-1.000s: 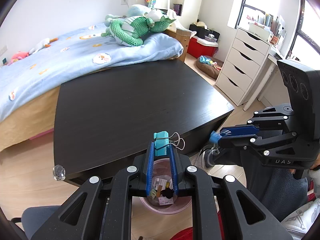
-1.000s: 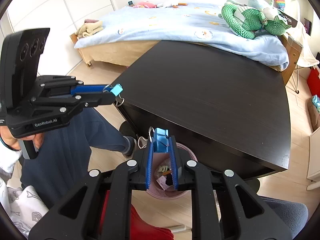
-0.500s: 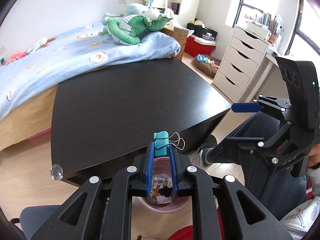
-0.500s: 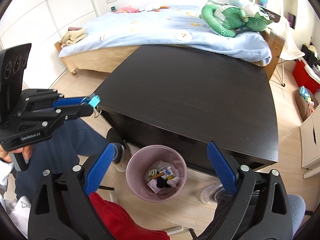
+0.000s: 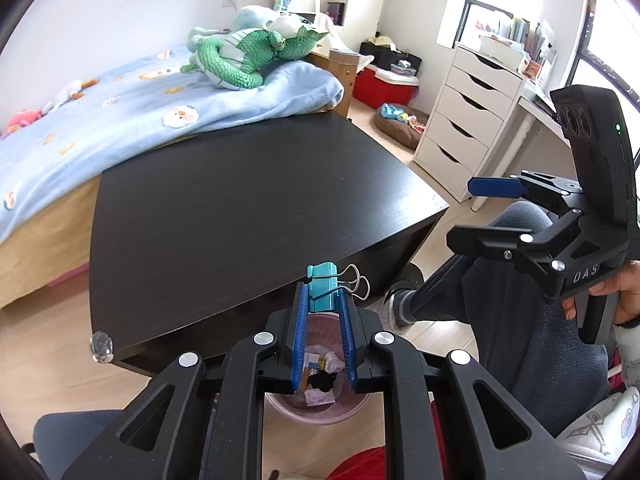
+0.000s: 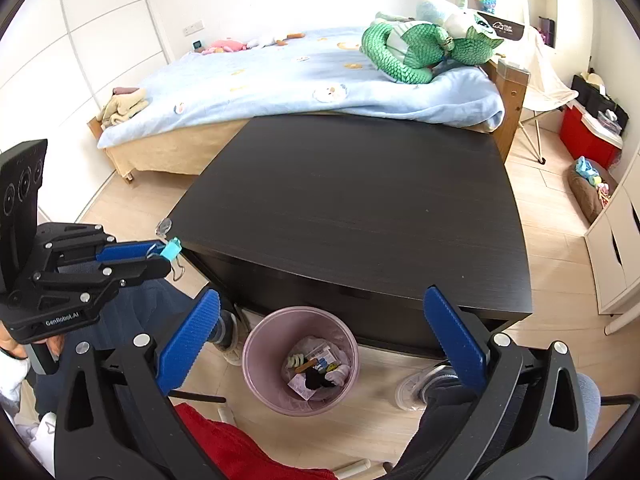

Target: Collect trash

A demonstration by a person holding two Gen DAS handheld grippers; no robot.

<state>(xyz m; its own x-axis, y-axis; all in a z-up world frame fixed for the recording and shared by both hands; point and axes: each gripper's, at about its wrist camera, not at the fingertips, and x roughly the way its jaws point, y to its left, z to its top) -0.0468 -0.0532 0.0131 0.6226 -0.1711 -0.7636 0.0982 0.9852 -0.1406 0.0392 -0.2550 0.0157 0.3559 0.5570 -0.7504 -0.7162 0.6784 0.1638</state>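
One pink bin [image 6: 301, 360]: mixed scraps | left gripper [image 5: 323, 300] clamps binder clip [image 5: 322, 289] | right gripper [image 6: 320, 332] spread

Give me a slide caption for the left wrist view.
Left hand-held gripper clamps a teal binder clip above the pink trash bin.

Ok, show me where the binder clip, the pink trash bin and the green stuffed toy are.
binder clip [image 5: 321, 293]: left wrist view, on its teal body.
pink trash bin [image 6: 256, 344]: right wrist view, on its left rim.
green stuffed toy [image 6: 404, 46]: right wrist view, on its scaly back.
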